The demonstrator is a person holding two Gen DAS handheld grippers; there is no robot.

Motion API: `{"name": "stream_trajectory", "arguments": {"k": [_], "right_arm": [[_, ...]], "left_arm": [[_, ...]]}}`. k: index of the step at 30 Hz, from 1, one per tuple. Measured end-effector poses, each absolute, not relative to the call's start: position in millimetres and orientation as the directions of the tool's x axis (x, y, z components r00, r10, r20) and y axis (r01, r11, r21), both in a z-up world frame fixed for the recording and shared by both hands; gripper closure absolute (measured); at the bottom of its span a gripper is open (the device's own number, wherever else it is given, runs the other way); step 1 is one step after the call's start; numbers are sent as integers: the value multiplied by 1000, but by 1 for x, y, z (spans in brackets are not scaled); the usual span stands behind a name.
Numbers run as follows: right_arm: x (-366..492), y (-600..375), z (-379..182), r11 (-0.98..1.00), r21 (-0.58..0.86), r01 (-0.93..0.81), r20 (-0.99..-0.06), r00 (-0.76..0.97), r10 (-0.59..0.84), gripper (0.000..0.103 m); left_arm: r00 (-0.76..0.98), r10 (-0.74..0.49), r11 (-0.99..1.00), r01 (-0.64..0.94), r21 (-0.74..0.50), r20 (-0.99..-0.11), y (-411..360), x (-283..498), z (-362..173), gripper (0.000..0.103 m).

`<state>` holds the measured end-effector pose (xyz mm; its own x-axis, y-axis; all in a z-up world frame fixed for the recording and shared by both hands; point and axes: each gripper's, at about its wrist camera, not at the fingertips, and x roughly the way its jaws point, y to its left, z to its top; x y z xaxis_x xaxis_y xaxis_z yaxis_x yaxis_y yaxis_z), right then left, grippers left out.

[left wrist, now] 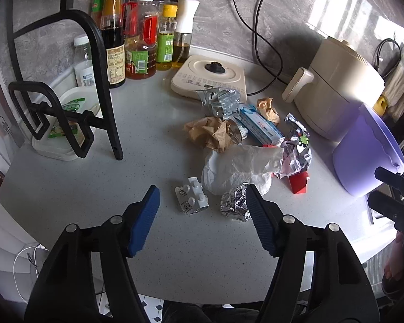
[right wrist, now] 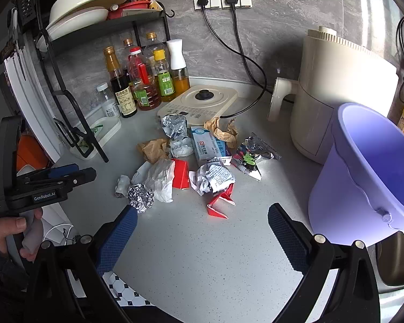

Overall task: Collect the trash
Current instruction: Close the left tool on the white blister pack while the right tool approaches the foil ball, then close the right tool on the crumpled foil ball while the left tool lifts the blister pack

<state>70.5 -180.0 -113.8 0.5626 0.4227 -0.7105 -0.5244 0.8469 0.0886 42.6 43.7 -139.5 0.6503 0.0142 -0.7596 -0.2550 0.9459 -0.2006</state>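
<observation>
Left wrist view: the left claw (left wrist: 202, 207) is being held above the grey speckled counter (left wrist: 94, 188) with its blue pads (left wrist: 144, 223) standing apart and nothing gripped between them. A white pill blister (left wrist: 192, 196) is lying in the gap between the pads, and a crumpled foil ball (left wrist: 234, 202) is lying against the inner side of the pad at 3 o'clock; whether that pad is touching the foil cannot be told. The trash heap is lying beyond, toward 12 o'clock: a crumpled white paper (left wrist: 239, 167), brown paper wads (left wrist: 212, 133), a blue-and-white carton (left wrist: 261, 127), a red folded card (left wrist: 299, 183) and a torn foil wrapper (left wrist: 296, 148). A lavender bucket (left wrist: 363, 156) is standing at 3 o'clock of the heap, in front of a cream air fryer (left wrist: 342, 86). Sauce and oil bottles (left wrist: 140, 40) are grouped at 11 o'clock by the wall, with a cream appliance base (left wrist: 210, 75) beside them.

Right wrist view: the right claw (right wrist: 202, 231) is being held wide open over bare counter, nothing being between its pads. The same heap is lying at 12 o'clock of it, the foil ball (right wrist: 140, 197) being nearest the pad at 9 o'clock. The bucket (right wrist: 358, 183) is standing upright at 3 o'clock, just beside the other pad. A hand (right wrist: 10, 231) gripping the left tool's handle is being seen at 9 o'clock.
</observation>
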Motion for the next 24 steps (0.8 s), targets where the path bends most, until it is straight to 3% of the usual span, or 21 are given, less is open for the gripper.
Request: {"name": "stream_trajectory", "arguments": {"k": [5,12,17,24], "right_arm": [[77,-155,-127,852,79,-517,-741,542,397,8],[85,-129,-144,852,60,-521,-791,496,359,15],[90,-114,-151,842,59,-536,-809,469,355,15],[92,-87,-163,797,72,-600,-823,416,387,15]], "left_arm": [[623,-31,944,-239,-228,-782,56,57,-162,47],[586,-78,943,-220,-251,-807,60,79,-192,48],[565,-83,937,-236,-257,-821,64,85,-205,75],[579,-34,935,-270,-231,-814,76,74,-193,76]]}}
